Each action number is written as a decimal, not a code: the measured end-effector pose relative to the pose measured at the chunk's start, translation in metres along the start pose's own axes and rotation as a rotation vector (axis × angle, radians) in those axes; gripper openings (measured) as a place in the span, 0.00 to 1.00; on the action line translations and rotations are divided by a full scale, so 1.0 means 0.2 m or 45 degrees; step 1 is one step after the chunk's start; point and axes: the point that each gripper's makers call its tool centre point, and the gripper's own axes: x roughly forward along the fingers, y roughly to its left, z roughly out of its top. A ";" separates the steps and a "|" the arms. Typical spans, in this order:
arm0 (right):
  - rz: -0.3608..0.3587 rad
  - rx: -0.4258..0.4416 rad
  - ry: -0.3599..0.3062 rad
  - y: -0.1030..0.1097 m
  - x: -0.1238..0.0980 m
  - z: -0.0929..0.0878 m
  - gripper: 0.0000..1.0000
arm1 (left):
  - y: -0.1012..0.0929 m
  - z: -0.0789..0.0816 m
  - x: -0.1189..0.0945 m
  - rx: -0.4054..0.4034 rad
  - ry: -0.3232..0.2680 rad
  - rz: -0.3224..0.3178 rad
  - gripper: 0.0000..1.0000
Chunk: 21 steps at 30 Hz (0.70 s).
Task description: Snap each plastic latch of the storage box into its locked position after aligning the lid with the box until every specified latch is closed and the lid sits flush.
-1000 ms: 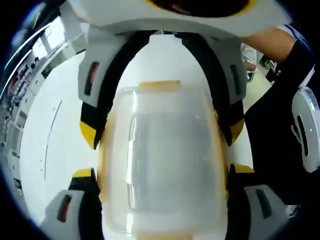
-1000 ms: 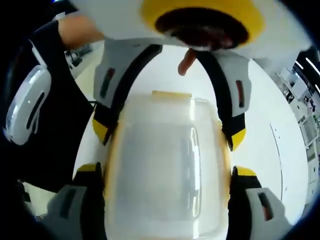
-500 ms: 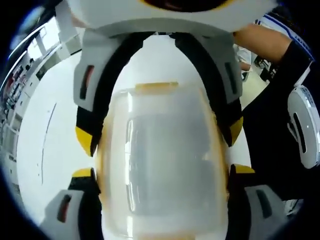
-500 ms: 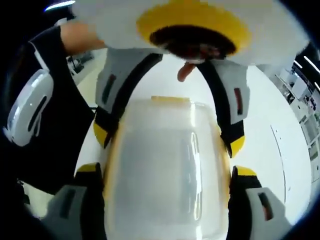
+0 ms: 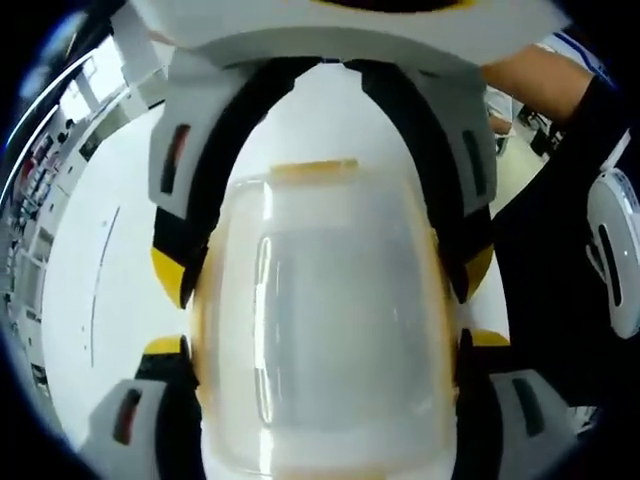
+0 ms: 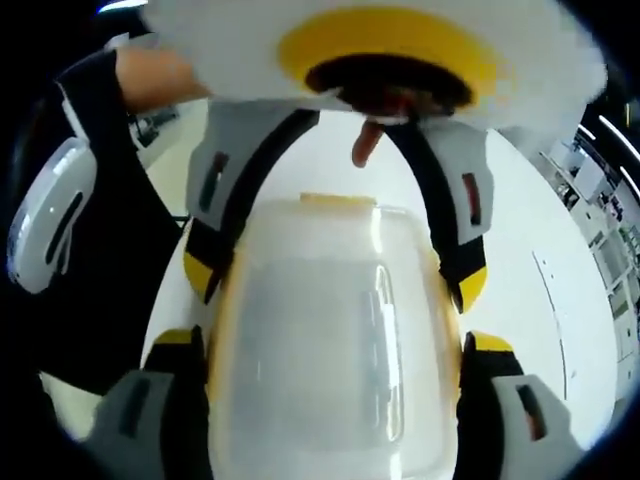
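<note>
The storage box (image 5: pixel 325 330) has a cloudy clear lid (image 6: pixel 330 350) and lies lengthwise between the jaws in both views. A yellow latch (image 5: pixel 315 168) sits at its far end in the left gripper view, and another yellow latch (image 6: pixel 338 200) at the far end in the right gripper view. My left gripper (image 5: pixel 325 342) straddles the near part of the box, its yellow-tipped jaws pressed against both long sides. My right gripper (image 5: pixel 325 272) comes in from the top, facing it. In the right gripper view, my right gripper (image 6: pixel 335 340) clamps the sides and the left gripper (image 6: pixel 335 280) faces it.
The box rests over a white table (image 5: pixel 110 300). A person's dark sleeve (image 5: pixel 560 250) and bare forearm (image 5: pixel 540 75) show at the right of the left gripper view. A fingertip (image 6: pixel 365 145) pokes down beyond the box. Shelving lines the room's far side (image 6: pixel 610 240).
</note>
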 end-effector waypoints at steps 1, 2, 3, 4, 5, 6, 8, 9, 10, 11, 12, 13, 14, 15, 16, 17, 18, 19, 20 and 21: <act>0.001 0.002 -0.001 0.00 0.00 0.00 1.00 | 0.00 0.00 0.00 -0.002 -0.024 -0.007 1.00; 0.006 0.010 -0.007 0.00 0.00 0.00 1.00 | 0.00 0.01 0.00 -0.010 -0.052 -0.011 1.00; 0.012 0.015 -0.008 -0.01 0.00 0.01 1.00 | -0.01 0.01 -0.01 -0.014 -0.070 -0.008 1.00; 0.011 0.015 0.006 0.00 0.00 0.01 1.00 | -0.01 0.01 -0.01 -0.015 -0.077 -0.009 1.00; 0.013 0.015 0.014 -0.01 0.00 0.01 1.00 | -0.01 0.01 -0.01 -0.016 -0.090 -0.013 1.00; 0.018 0.017 0.017 -0.01 -0.01 0.01 1.00 | -0.01 0.01 -0.01 -0.016 -0.096 -0.018 1.00; 0.018 0.018 0.025 -0.01 -0.01 0.00 1.00 | -0.01 0.02 -0.01 -0.017 -0.106 -0.033 1.00; 0.018 0.020 0.025 -0.01 -0.01 0.00 1.00 | -0.01 0.02 -0.01 -0.018 -0.106 -0.036 1.00; 0.019 0.023 0.018 -0.01 -0.01 0.00 1.00 | -0.01 0.02 -0.01 -0.017 -0.107 -0.038 1.00; 0.023 0.027 0.009 -0.01 -0.01 0.00 1.00 | -0.01 0.02 -0.01 -0.017 -0.108 -0.042 1.00; 0.026 0.031 0.002 -0.01 -0.02 0.00 1.00 | -0.01 0.02 -0.01 -0.016 -0.106 -0.046 1.00; 0.028 0.033 -0.001 -0.01 -0.02 0.00 1.00 | -0.01 0.02 -0.01 -0.016 -0.105 -0.050 1.00; 0.028 0.033 -0.001 -0.01 -0.02 0.00 1.00 | -0.01 0.02 -0.01 -0.015 -0.104 -0.055 1.00; 0.029 0.034 0.002 -0.02 -0.02 0.00 1.00 | -0.01 0.02 -0.01 -0.016 -0.101 -0.059 1.00; 0.029 0.035 0.005 -0.02 -0.02 0.00 1.00 | -0.01 0.02 0.00 -0.018 -0.097 -0.060 1.00; 0.029 0.034 0.011 -0.02 -0.02 0.00 1.00 | -0.01 0.02 0.00 -0.018 -0.095 -0.059 1.00; 0.029 0.034 0.016 -0.02 -0.02 -0.01 1.00 | -0.01 0.02 0.00 -0.017 -0.097 -0.058 1.00; 0.028 0.033 0.023 -0.03 -0.02 -0.01 1.00 | -0.01 0.02 0.00 -0.019 -0.103 -0.058 1.00; 0.026 0.030 0.028 -0.02 -0.02 -0.01 1.00 | -0.01 0.02 0.00 -0.021 -0.110 -0.057 1.00; 0.024 0.026 0.031 -0.02 -0.02 -0.01 1.00 | -0.01 0.02 -0.01 -0.022 -0.115 -0.056 1.00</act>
